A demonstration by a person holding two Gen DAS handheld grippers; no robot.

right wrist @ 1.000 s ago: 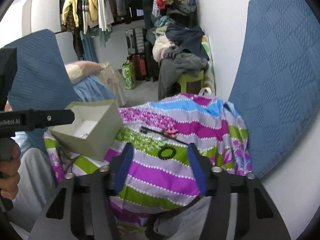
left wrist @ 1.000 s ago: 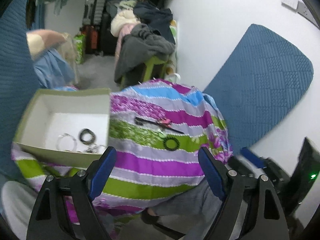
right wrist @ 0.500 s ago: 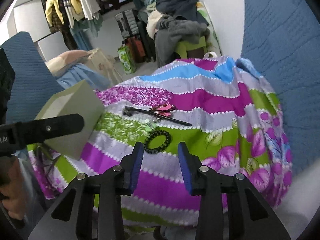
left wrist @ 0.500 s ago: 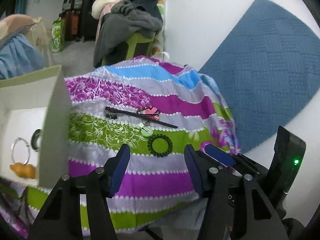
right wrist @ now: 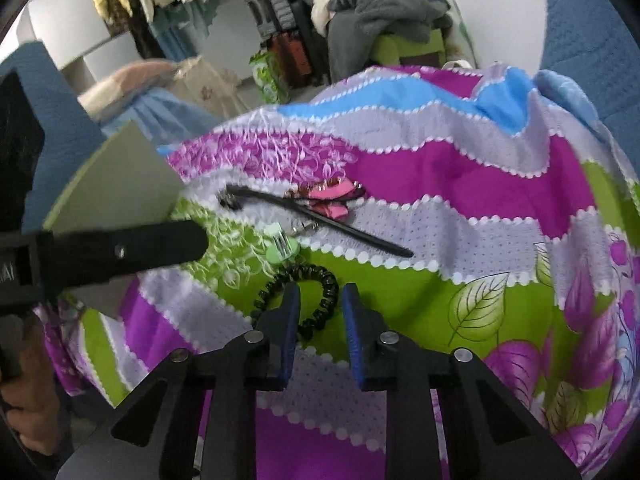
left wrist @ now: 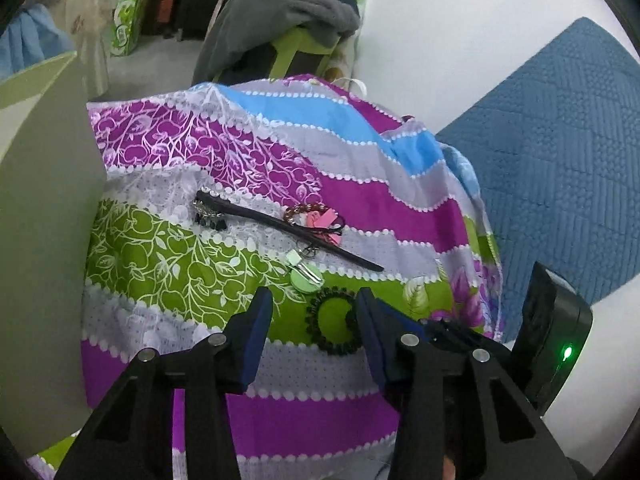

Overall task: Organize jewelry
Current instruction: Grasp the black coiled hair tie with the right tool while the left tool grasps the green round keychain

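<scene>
Both grippers have dropped close over the striped cloth [right wrist: 460, 184] within a second, so the pickup is near. My right gripper [right wrist: 320, 300], tilted steeply down, is closing astride the black beaded bracelet [right wrist: 316, 276], pads not yet pressing. My left gripper [left wrist: 316, 316] narrows, empty, above it. The box [left wrist: 44, 216] waits at left.

Two close downward views, shared cloth [left wrist: 280, 152]

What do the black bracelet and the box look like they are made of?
Bracelet: small dark beads in a loop, matte, perhaps plastic or stone; the frames leave it open. Box: likely cardboard, given its flat, thin, dull grey-green wall.
</scene>
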